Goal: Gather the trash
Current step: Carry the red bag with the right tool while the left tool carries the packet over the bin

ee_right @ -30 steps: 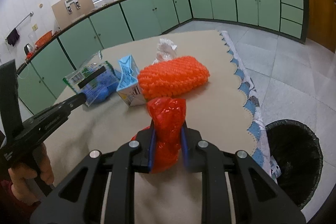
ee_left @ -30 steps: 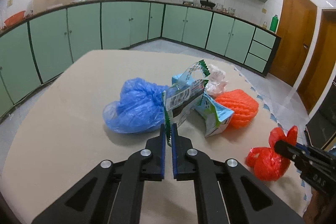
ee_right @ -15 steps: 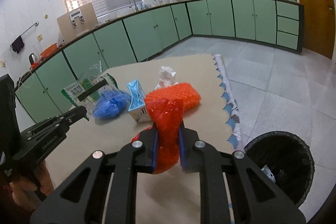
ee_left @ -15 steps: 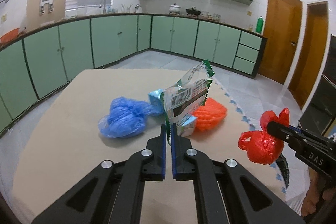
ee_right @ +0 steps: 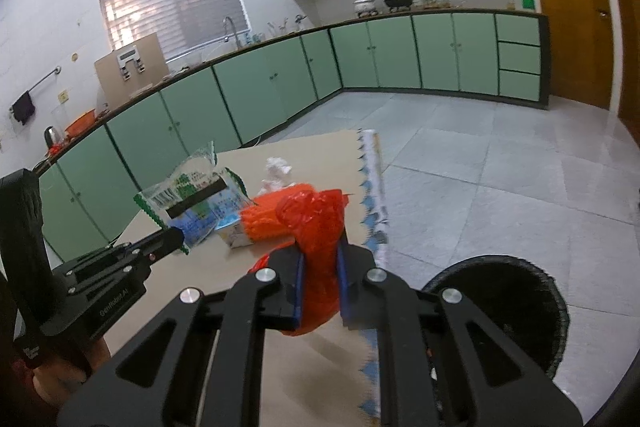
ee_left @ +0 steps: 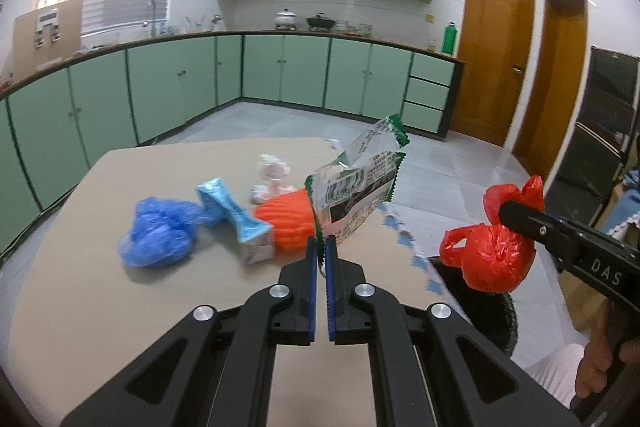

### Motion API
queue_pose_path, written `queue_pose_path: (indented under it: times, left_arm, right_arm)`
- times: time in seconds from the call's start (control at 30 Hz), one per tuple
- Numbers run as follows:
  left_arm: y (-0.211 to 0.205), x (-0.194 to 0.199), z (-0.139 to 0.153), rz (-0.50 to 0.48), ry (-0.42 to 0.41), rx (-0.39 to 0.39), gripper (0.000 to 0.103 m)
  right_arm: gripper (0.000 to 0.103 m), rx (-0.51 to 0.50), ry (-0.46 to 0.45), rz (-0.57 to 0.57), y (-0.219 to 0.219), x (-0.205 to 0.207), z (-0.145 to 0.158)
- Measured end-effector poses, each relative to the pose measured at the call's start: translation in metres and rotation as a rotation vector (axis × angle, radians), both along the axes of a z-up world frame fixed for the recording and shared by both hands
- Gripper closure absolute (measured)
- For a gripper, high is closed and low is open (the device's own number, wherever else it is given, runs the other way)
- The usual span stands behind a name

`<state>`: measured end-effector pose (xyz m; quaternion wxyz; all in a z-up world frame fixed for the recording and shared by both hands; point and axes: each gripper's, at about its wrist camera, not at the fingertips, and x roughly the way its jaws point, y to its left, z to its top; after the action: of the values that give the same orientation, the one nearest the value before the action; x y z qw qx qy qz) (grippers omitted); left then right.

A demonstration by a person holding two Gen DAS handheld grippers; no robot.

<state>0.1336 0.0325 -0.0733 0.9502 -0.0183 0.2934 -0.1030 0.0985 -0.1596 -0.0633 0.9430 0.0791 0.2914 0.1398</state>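
Two grippers are seen above a beige table (ee_left: 100, 287), each with a piece of trash pinched. The left gripper (ee_left: 320, 251) has its blue pads pressed almost together on the lower edge of a clear wrapper (ee_left: 356, 187) with green zigzag ends and a barcode; the wrapper is held upright, clear of the table. In the right wrist view the same wrapper (ee_right: 188, 195) is seen at the tip of the left gripper (ee_right: 174, 237), with a hand (ee_right: 60, 383) partly seen below its grip.

The right gripper (ee_right: 320, 263) is clamped on a red bag (ee_right: 316, 239); its jaws have just been closing further, with the bag squeezed between the pads. From the left wrist view the red bag (ee_left: 492, 255) is seen hanging off the tip of the right gripper (ee_left: 506, 211), beyond the table's scalloped edge and above a black bin (ee_left: 480, 311). The bin (ee_right: 516, 315) is seen more fully in the right wrist view, on the floor just beside the table, lined in black.

Four pieces are left lying on the table: a blue bag (ee_left: 160, 231), a light blue carton (ee_left: 236, 223) touching it, an orange mesh piece (ee_left: 288, 227) against the carton, and a crumpled white tissue (ee_left: 272, 175) behind the orange piece. Green cabinets (ee_left: 280, 71) are seen along the far walls.
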Motion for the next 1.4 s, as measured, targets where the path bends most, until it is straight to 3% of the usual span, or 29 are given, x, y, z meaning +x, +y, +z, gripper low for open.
queue_pose_path:
  times: [0.47, 0.9, 1.4]
  left_arm:
    - [-0.100, 0.014, -0.013, -0.201, 0.022, -0.005, 0.099]
    - [-0.184, 0.038, -0.037, -0.314, 0.061, -0.004, 0.099]
    - [-0.248, 0.067, -0.084, -0.391, 0.194, 0.067, 0.097]
  right_arm:
    - [0.092, -0.043, -0.009, -0.198, -0.088, -0.014, -0.008]
    - [0.091, -0.046, 0.051, -0.344, -0.163, -0.011, -0.053]
    - [0.086, 0.010, 0.157, -0.412, -0.214, 0.011, -0.105]
